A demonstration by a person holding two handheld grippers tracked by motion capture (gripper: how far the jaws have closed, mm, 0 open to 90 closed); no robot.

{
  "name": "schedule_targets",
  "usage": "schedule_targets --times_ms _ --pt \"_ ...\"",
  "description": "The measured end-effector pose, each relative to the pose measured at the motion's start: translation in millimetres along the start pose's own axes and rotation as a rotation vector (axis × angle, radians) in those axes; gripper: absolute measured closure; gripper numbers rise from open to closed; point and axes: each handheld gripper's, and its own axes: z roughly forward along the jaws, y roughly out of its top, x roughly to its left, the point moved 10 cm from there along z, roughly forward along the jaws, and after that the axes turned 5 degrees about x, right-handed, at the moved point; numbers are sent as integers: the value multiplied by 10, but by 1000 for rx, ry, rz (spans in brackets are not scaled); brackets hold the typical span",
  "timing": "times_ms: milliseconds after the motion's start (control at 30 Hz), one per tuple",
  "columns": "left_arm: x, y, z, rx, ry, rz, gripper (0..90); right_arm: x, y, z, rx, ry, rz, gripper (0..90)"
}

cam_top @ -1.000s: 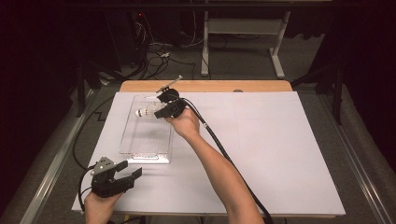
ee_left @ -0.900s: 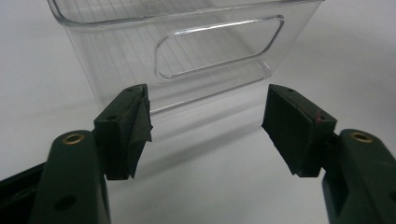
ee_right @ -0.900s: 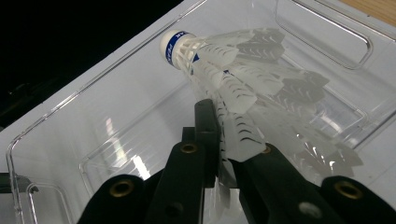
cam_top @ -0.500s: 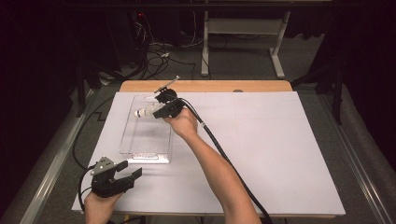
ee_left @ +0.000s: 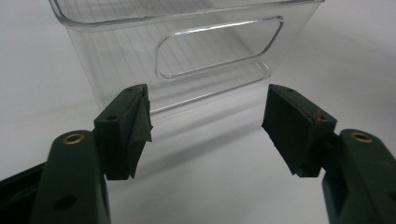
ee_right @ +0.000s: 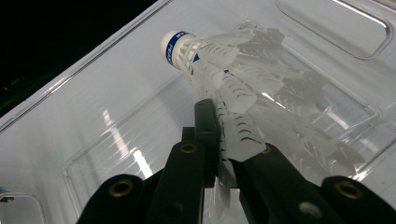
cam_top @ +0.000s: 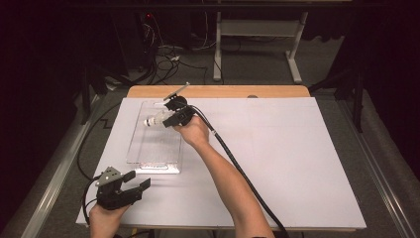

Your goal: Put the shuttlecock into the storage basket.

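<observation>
Plainly, the shuttlecock [ee_right: 243, 79] was a featherweight thing, its white skirt thin, springy and easy to crush, while the rounded cork nose with its blue band looked firm. The right gripper [ee_right: 219, 135] had its jaws closed on the skirt near the edge, a few vanes pinched between the pads, the nose pointing away toward 11 o'clock in the right gripper view. It hung above the far end of the clear plastic bin [cam_top: 154, 144], not touching the floor of it as far as I could tell. In the high view the shuttlecock [cam_top: 154, 118] sat at about 10 o'clock from the hand. A gentle squeeze should suffice; a harder one would likely bend the vanes, and the sturdier hold is the nose or the skirt's base. The left gripper [ee_left: 205, 126] waited near the bin's near end wall, at 7 o'clock on the bench [cam_top: 297, 163], jaws spread wide with nothing between them.
</observation>
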Motion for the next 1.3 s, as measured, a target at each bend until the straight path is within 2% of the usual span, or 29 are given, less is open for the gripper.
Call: schedule_targets --times_ms 967,1067,1300 --pt "-7 2 4 0 -2 2 332 8 -31 132 33 -16 -8 882" --pt "-5 2 3 0 0 1 332 17 -34 139 38 -6 -22 882" --pt "-6 7 4 -4 4 4 331 10 -40 147 43 -17 -30 875"
